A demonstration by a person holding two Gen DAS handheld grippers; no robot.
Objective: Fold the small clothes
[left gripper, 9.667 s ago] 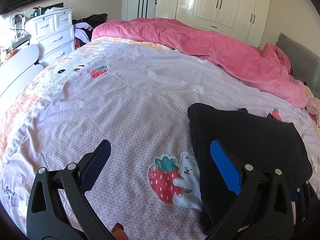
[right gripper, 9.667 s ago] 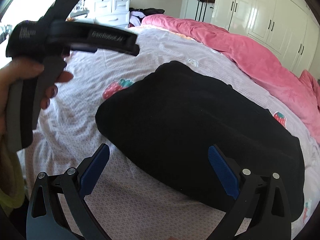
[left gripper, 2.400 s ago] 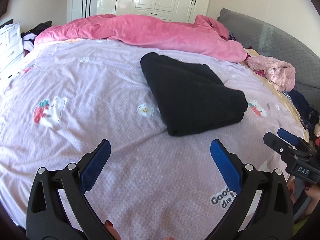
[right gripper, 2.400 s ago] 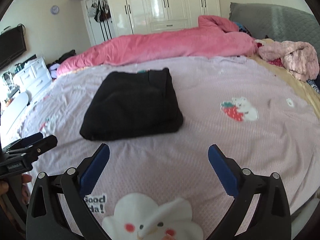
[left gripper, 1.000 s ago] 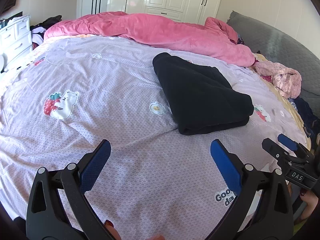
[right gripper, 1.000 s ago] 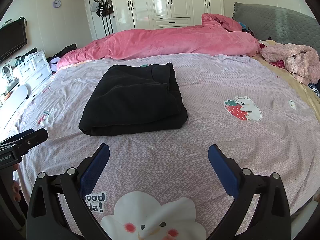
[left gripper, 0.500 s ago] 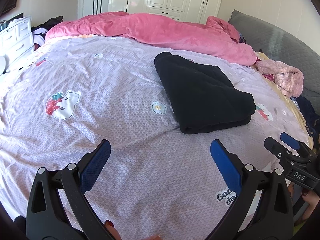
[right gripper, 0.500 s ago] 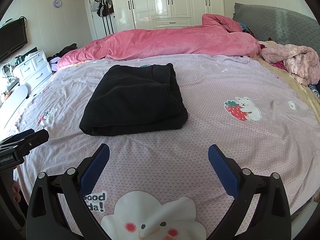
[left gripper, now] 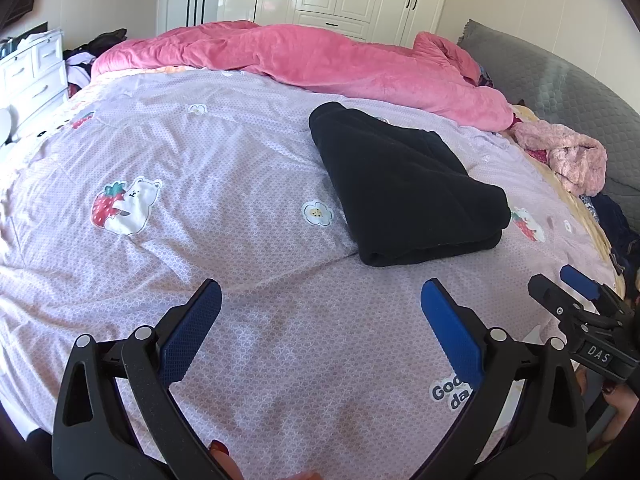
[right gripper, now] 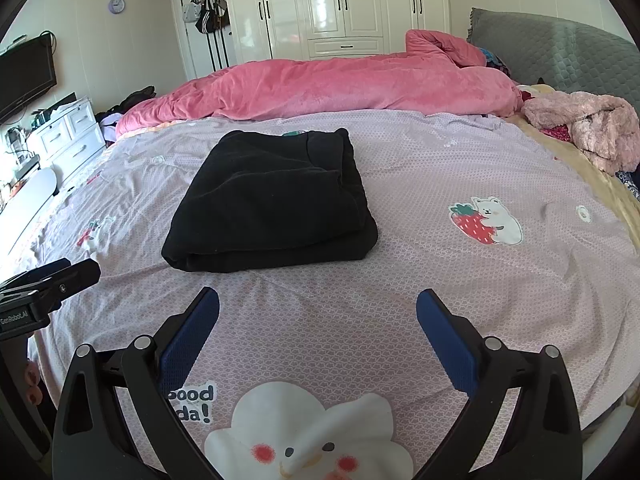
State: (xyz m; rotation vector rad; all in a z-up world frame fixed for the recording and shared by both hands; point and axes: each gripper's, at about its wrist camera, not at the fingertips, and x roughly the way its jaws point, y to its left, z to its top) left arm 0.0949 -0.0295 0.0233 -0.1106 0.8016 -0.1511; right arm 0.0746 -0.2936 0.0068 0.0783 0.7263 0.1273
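**Ana:** Right wrist view first: where does the garment (right gripper: 268,204) sit?

**Ben:** Flat on the bed (right gripper: 440,280), towards the middle, well short of the pink duvet (right gripper: 340,84) bunched along the far side. It is black, squared into a thick packet with the rolled fold edge facing the cameras and at least 2 layers showing on top.

**Ana:** And the right gripper (right gripper: 318,312)?

**Ben:** Jaws spread wide, nothing between them but sheet. It hangs near the bed's front edge, well apart from the garment.

**Ana:** The left gripper (left gripper: 320,308)?

**Ben:** Same story: jaws wide apart, holding nothing, above bare sheet with the garment (left gripper: 404,188) ahead and to its right. Each gripper shows at the edge of the other's view, so they stand on either side of the packet.

**Ana:** Why hold back like that?

**Ben:** My guess is the fold is finished. The packet looks compact and even, with no sleeve or hem trailing out, so nothing needs pinching. Backing off with open jaws keeps the pads from snagging the soft fabric and dragging a layer loose.

**Ana:** Anything else to fold?

**Ben:** A fluffy pink heap (right gripper: 588,128) lies near the grey headboard (right gripper: 560,52), unfolded. Whether it belongs to the task I cannot tell.
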